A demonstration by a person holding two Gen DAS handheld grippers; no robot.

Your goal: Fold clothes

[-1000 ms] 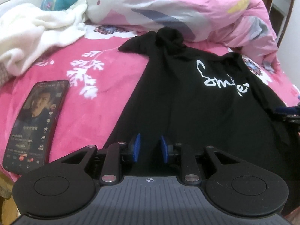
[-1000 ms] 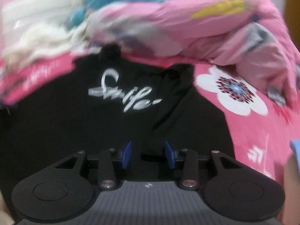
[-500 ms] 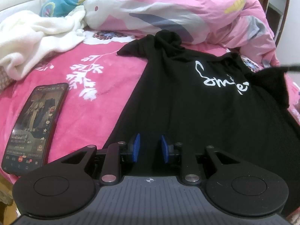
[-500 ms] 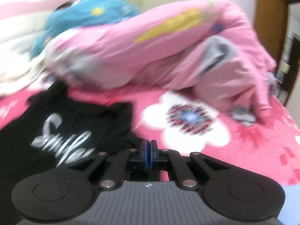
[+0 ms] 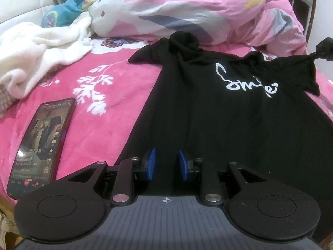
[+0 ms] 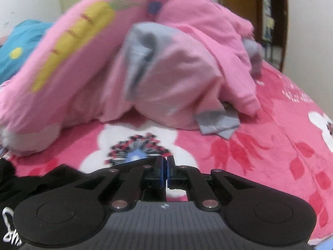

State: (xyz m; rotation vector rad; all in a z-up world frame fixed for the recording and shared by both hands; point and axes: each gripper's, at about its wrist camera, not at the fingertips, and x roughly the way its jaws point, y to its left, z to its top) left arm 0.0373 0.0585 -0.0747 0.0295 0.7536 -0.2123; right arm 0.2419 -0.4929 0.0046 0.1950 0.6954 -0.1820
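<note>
Phone (image 5: 41, 145): far left from my left camera, lying on the pink blanket (image 5: 116, 108), screen lit, well apart from the shirt.
White throw (image 5: 35, 62): bunched at the upper left, clear of the work.
Left gripper (image 5: 165, 164): my blue pads stand parted with nothing between them, poised over the near hem.
Black T-shirt (image 5: 218, 120): spread front-up on the bed, straight ahead of my left gripper and running away from it; long axis hem-near, collar-far. White "Smile" script sits right of centre.
Left sleeve (image 5: 145, 56): lies flat out to the side, with a crumpled knot of cloth just beyond it at the collar.
Right sleeve (image 5: 308, 66): drawn up off the bed into a taut peak toward the right edge.
Right gripper (image 6: 164, 174): pads pressed together; black cloth trails off to its lower left, and I judge it has the sleeve pinched, though the pinch itself is hidden in its own view.
Key relation: the shirt body lies left of my right gripper, so the sleeve would travel leftward across the chest; the right hand is nearer that work.
Quilt (image 6: 145, 66): piled beyond, pink with carrot print.
</note>
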